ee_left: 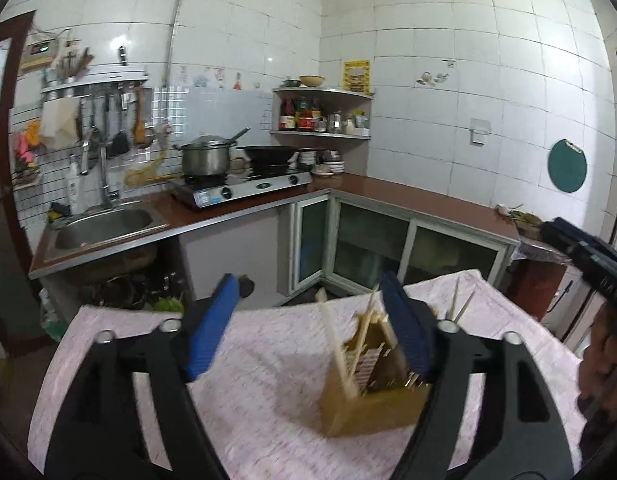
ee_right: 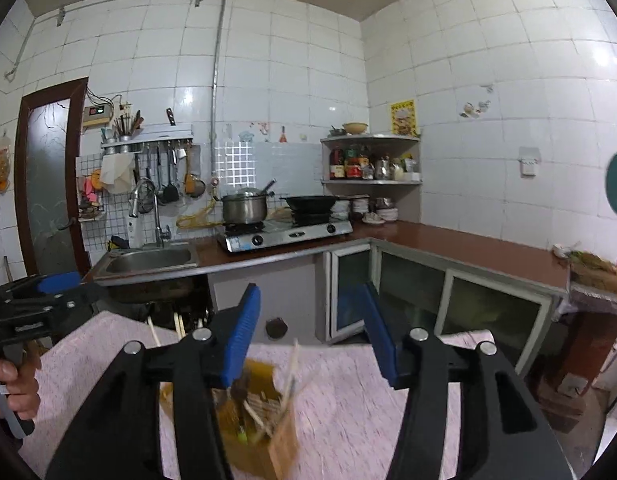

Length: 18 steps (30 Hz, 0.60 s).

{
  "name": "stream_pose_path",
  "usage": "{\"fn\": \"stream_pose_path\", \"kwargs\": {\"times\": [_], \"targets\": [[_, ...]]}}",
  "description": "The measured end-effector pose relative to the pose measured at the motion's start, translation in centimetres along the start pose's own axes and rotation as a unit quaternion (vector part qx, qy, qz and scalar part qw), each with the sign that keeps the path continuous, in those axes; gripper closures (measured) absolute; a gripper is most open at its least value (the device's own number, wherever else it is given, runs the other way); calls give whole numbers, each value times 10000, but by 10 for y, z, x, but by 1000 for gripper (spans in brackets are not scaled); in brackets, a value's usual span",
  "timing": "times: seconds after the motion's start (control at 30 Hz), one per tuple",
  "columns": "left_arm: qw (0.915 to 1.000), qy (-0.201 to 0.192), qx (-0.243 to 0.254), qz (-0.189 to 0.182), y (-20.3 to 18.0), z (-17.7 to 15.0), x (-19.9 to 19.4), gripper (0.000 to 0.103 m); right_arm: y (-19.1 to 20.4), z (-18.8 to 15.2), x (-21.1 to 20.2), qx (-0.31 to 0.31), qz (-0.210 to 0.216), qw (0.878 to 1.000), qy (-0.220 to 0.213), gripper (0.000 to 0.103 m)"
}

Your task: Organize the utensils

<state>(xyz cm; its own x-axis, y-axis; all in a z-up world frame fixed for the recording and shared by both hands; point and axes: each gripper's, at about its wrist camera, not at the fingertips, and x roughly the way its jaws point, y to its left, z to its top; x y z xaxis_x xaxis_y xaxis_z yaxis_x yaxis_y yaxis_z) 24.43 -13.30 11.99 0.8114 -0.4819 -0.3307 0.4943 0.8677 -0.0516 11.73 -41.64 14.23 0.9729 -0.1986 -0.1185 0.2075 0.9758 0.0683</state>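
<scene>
Table (ee_left: pixel 120 360), pink cloth (ee_left: pixel 268 360), wooden utensil holder (ee_left: pixel 372 412) on top

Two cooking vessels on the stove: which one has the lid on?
The steel pot on the left burner: it has a lid and a utensil handle sticking out. The black wok on the right burner is uncovered.

Low in the frame, the left claw (ee_left: pixel 308 328) stands wide, nothing between its blue pads. A wooden utensil holder (ee_left: pixel 368 400) with pale chopsticks (ee_left: pixel 340 344) sits lower right on the pink-clothed tabletop (ee_left: pixel 268 380).
</scene>
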Motion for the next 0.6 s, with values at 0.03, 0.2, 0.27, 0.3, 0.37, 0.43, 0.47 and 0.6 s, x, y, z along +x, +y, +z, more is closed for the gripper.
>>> {"fn": "stream_pose_path", "kwargs": {"times": [0.03, 0.2, 0.27, 0.3, 0.37, 0.43, 0.47, 0.6], "targets": [[10000, -19, -29, 34, 4, -10, -6, 17, -2, -7, -5, 26, -6, 10000, 39, 48], [9979, -247, -207, 558, 23, -69, -41, 5, -5, -61, -38, 119, -86, 9997, 216, 39], [9963, -219, -225, 801, 21, -95, -53, 5, -4, -83, -49, 176, -42, 9993, 321, 36], [9959, -208, -211, 856, 21, -103, -57, 5, -2, -95, -54, 205, 4, 9991, 376, 36], [9949, -162, -123, 990, 16, -122, -68, 5, 3, -113, -61, 181, 61, 9986, 498, 36], [9958, -8, -37, 911, 12, -142, -81, 5, 10, -133, -73, 107, 98, 9982, 589, 36], [9958, -12, -96, 907, 13, -152, -89, 5, 12, -141, -79, 93, 98, 9980, 618, 36], [9944, -103, -269, 1012, 17, -177, -114, 5, 19, -170, -109, -4, 43, 9979, 640, 36]]}}
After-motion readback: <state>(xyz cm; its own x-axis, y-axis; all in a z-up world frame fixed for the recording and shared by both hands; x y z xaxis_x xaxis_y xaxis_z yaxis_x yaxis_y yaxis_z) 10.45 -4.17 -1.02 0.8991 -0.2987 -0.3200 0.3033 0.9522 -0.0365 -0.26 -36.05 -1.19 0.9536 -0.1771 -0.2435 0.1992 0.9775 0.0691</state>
